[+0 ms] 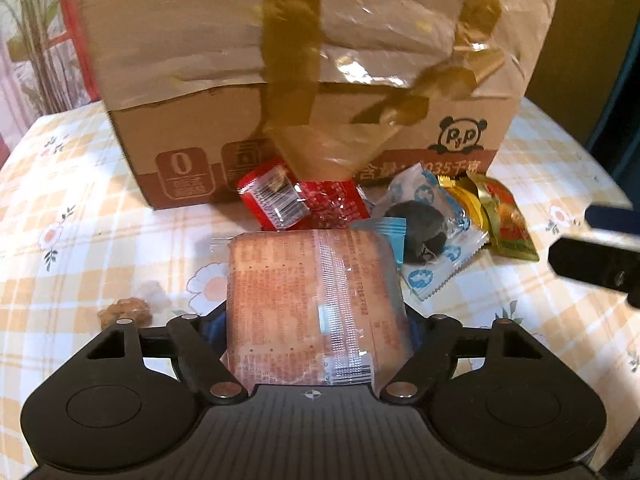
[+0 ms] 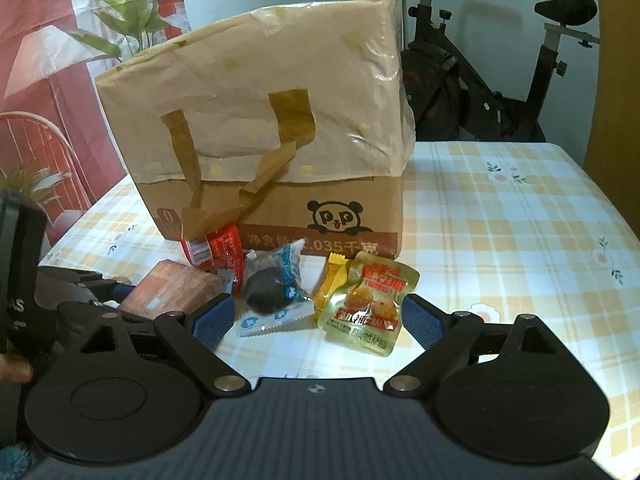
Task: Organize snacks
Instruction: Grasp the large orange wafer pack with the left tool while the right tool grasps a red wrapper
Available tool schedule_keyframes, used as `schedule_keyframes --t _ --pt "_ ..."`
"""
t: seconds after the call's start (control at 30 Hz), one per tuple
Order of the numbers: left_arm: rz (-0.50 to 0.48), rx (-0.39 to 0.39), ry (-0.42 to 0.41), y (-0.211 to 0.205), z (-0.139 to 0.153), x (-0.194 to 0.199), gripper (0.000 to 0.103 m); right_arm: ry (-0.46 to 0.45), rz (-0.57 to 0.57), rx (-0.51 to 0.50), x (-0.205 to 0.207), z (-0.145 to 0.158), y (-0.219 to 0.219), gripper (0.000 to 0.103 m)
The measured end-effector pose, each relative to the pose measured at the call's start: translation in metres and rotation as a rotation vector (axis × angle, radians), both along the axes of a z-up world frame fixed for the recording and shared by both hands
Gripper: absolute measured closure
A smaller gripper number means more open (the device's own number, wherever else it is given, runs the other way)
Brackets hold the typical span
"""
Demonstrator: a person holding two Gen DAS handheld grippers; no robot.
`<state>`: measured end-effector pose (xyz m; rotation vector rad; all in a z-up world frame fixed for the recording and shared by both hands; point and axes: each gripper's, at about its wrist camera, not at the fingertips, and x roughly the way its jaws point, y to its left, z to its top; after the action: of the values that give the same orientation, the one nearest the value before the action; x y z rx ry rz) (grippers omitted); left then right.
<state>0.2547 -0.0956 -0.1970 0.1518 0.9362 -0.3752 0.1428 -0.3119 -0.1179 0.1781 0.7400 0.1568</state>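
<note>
The left gripper [image 1: 316,320] has its jaws clamped on the biscuit pack [image 1: 312,304]; the right gripper's [image 2: 318,316] jaws stand apart. Bare worktop [image 2: 520,240] lies at three o'clock of the cardboard box [image 2: 280,152]. Only the right wrist view shows the exercise bike [image 2: 500,72].

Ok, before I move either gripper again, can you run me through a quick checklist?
1. Left gripper has the biscuit packet: ok, the pads sit against both of its sides.
2. Right gripper free: ok, jaws open, nothing held.
3. Only one snack between the right jaws: not ok, the gold pouch and the dark cookie packet both lie there.
4. Cardboard box opening reachable: cannot tell, a taped flap stands up facing both cameras.
5. Loose tape clear of snacks: not ok, it hangs over the red packet.
</note>
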Motion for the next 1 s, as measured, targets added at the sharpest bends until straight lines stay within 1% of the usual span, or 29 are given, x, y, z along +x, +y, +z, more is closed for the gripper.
schedule_keyframes --t 0.13,0.23,0.33,0.43,0.57,0.63,0.7,0.8,0.87,0.9,0.97,1.0 --pt "0.009 -0.048 -0.047 0.014 0.016 -0.012 0.025 0.02 0.007 0.009 -0.002 -0.004 0.003 0.01" --pt "0.043 -0.077 -0.089 0.03 0.031 -0.022 0.025 0.042 0.025 0.019 -0.004 -0.007 0.007 0.011" --pt "0.089 -0.069 -0.109 0.045 0.041 -0.033 0.025 0.073 0.064 0.026 -0.006 -0.012 0.016 0.011" --pt "0.121 -0.042 -0.117 0.057 0.046 -0.044 0.025 0.107 0.112 0.022 -0.009 -0.017 0.029 0.011" --pt "0.15 -0.037 -0.111 0.07 0.044 -0.057 0.025 0.138 0.219 -0.011 -0.018 -0.024 0.055 0.012" --pt "0.162 -0.042 -0.103 0.074 0.043 -0.058 0.025 0.139 0.255 -0.037 -0.021 -0.025 0.066 0.014" --pt "0.173 -0.042 -0.104 0.076 0.042 -0.057 0.025 0.144 0.28 -0.056 -0.024 -0.025 0.074 0.017" --pt "0.176 -0.062 -0.114 0.077 0.042 -0.058 0.025 0.172 0.324 -0.066 -0.023 -0.029 0.082 0.027" --pt "0.172 -0.089 -0.113 0.078 0.042 -0.058 0.025 0.194 0.354 -0.062 -0.022 -0.032 0.088 0.037" --pt "0.171 -0.094 -0.113 0.078 0.041 -0.059 0.025 0.198 0.364 -0.069 -0.022 -0.033 0.09 0.037" --pt "0.173 -0.095 -0.116 0.078 0.041 -0.06 0.025 0.192 0.372 -0.085 -0.021 -0.032 0.092 0.051" --pt "0.177 -0.097 -0.116 0.079 0.04 -0.06 0.025 0.188 0.37 -0.088 -0.02 -0.032 0.091 0.052"
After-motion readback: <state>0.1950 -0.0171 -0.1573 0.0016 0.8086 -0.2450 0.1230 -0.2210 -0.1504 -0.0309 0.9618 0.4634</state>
